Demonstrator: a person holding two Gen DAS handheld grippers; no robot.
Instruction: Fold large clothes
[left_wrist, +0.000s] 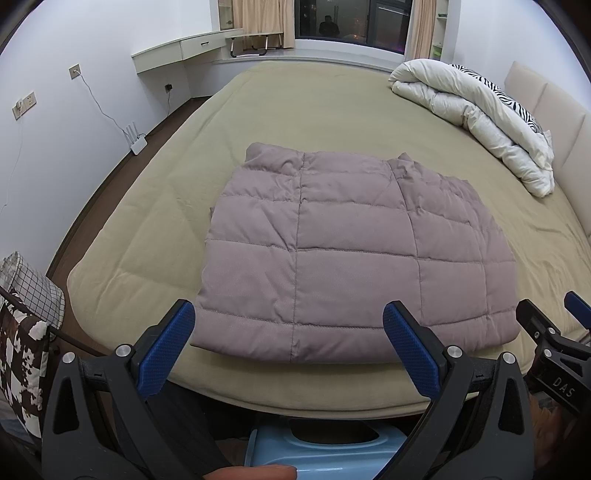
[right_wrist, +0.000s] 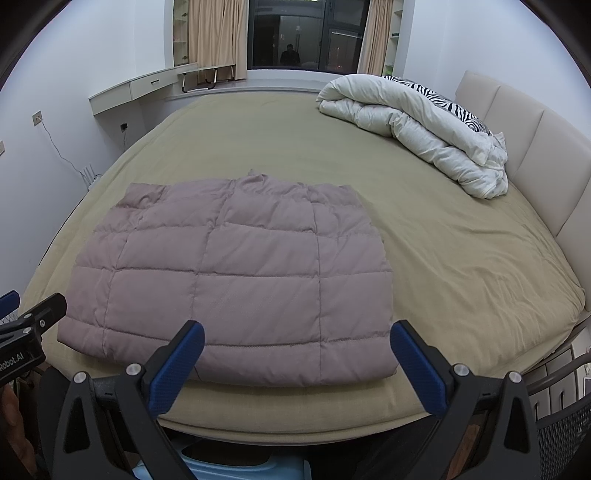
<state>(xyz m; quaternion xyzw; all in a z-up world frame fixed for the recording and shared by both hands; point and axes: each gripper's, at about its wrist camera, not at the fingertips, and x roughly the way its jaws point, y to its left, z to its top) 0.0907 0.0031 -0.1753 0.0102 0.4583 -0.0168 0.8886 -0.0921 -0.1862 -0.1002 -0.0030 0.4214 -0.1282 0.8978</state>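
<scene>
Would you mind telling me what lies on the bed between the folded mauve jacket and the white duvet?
Nothing: only bare olive bedcover separates the jacket from the duvet, clearest in the right wrist view.

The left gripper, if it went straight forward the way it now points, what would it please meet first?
Most likely the folded mauve puffer jacket: the open left gripper points over the bed's near edge at the jacket's hem, with nothing between. Depth is unclear, so it might skim above the fabric.
</scene>
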